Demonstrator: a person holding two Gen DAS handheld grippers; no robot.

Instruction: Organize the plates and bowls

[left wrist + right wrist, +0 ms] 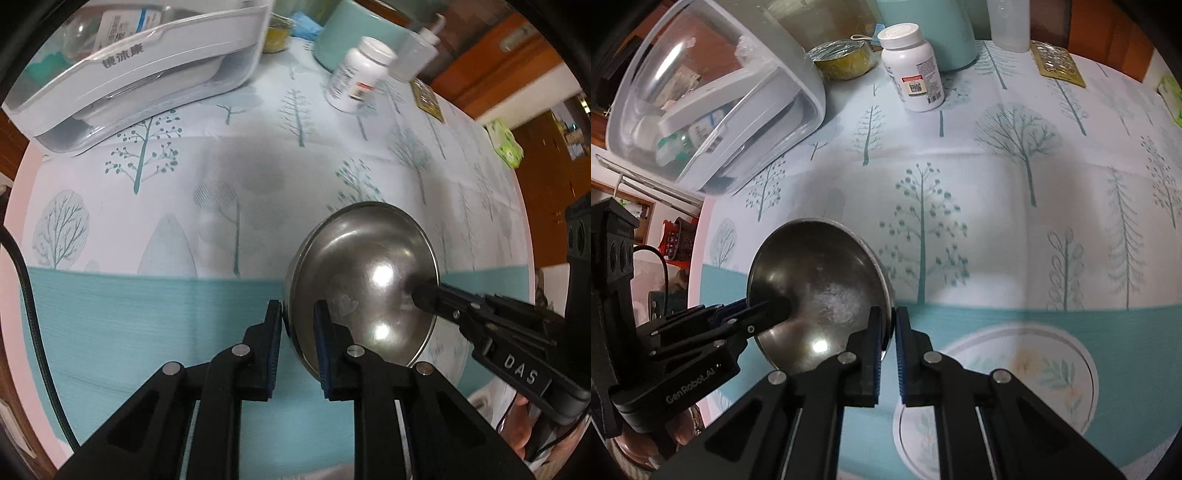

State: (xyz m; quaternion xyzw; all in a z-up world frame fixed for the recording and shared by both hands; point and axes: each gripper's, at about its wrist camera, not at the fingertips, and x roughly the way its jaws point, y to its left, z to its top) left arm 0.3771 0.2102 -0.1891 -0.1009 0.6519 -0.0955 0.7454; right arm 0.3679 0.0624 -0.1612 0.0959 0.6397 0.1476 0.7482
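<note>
Tablecloth (1015, 229) with tree print spans scene; storage bin (713, 110) at far left, pill bottle (912, 70) behind.

Floral plate (1027, 373) lies flat just right of right gripper (888, 354), nearer right hand than left.

Steel bowl (364, 280) sits between both tools, tilted on edge, hollow facing cameras; round, so no long axis.

Left gripper (297, 343) clamps bowl's near rim; right gripper pinches opposite rim. Likely next: carry bowl toward plate.
</note>
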